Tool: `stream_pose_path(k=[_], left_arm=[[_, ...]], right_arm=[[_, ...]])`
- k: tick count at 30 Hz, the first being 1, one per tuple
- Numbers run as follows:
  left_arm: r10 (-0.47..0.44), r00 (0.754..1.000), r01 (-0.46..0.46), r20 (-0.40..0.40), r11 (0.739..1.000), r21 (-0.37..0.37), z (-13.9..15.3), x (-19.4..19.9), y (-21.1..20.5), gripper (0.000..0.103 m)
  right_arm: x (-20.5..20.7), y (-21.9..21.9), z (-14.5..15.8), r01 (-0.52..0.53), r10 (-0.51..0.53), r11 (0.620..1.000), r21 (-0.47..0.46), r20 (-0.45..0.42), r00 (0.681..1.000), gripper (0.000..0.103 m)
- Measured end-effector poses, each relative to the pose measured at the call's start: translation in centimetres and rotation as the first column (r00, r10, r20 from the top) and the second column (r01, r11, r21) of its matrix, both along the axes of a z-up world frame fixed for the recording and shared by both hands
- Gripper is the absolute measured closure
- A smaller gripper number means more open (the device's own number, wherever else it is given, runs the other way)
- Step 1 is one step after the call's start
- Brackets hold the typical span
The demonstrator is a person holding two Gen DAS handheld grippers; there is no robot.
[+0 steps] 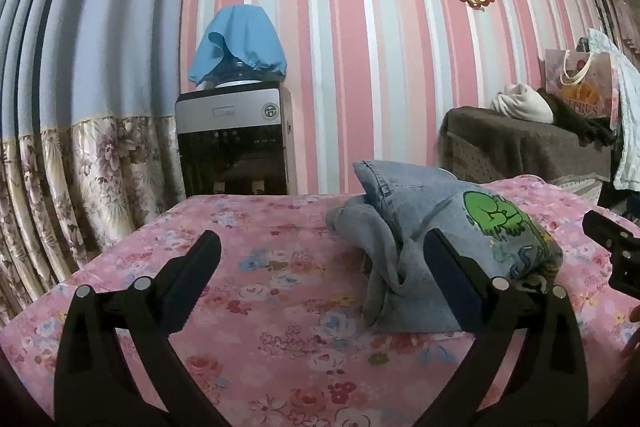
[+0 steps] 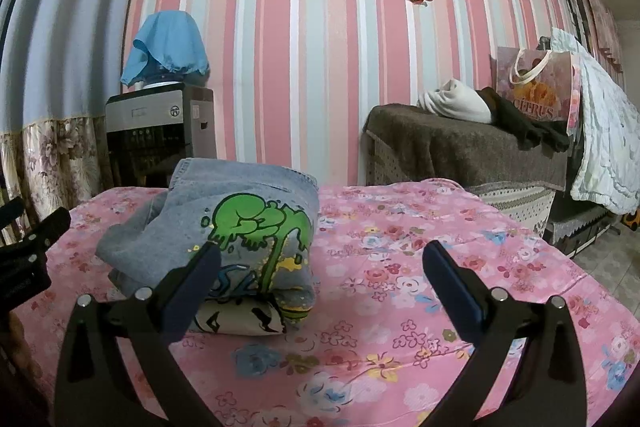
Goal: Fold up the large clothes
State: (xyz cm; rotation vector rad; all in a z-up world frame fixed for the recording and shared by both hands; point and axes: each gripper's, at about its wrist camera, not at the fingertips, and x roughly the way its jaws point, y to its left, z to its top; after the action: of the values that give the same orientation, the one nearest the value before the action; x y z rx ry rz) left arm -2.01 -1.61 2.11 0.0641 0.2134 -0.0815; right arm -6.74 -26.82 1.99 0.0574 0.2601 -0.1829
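Folded light-blue jeans with a green cartoon print [image 1: 432, 239] lie in a bundle on the pink floral table cover [image 1: 280, 307]. In the right wrist view the jeans [image 2: 240, 227] sit left of centre. My left gripper [image 1: 322, 247] is open and empty; its right finger [image 1: 452, 279] is in front of the bundle's near edge. My right gripper [image 2: 320, 259] is open and empty, its left finger [image 2: 192, 287] in front of the bundle. Each gripper's body shows at the other view's edge.
A water dispenser [image 1: 236, 139] under a blue cloth stands behind the table at the striped wall. A brown-covered cabinet [image 2: 460, 147] with clothes and a gift bag [image 2: 536, 91] stands to the right. A floral curtain [image 1: 60, 167] hangs at left.
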Motion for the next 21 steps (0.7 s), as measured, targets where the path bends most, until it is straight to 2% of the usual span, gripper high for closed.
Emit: stream_pose_path(k=[10, 21], left_arm=[[0.002, 1.000, -0.002, -0.012, 1.000, 0.000, -0.14, 0.19, 0.14, 0.003], [-0.026, 0.999, 0.025, 0.024, 0.999, 0.020, -0.12, -0.51, -0.54, 0.003]], right_arm=[[0.10, -0.22, -0.10, -0.002, 0.002, 1.000, 0.002, -0.007, 1.000, 0.002], [0.24, -0.47, -0.29, -0.004, 0.004, 1.000, 0.004, -0.012, 1.000, 0.002]])
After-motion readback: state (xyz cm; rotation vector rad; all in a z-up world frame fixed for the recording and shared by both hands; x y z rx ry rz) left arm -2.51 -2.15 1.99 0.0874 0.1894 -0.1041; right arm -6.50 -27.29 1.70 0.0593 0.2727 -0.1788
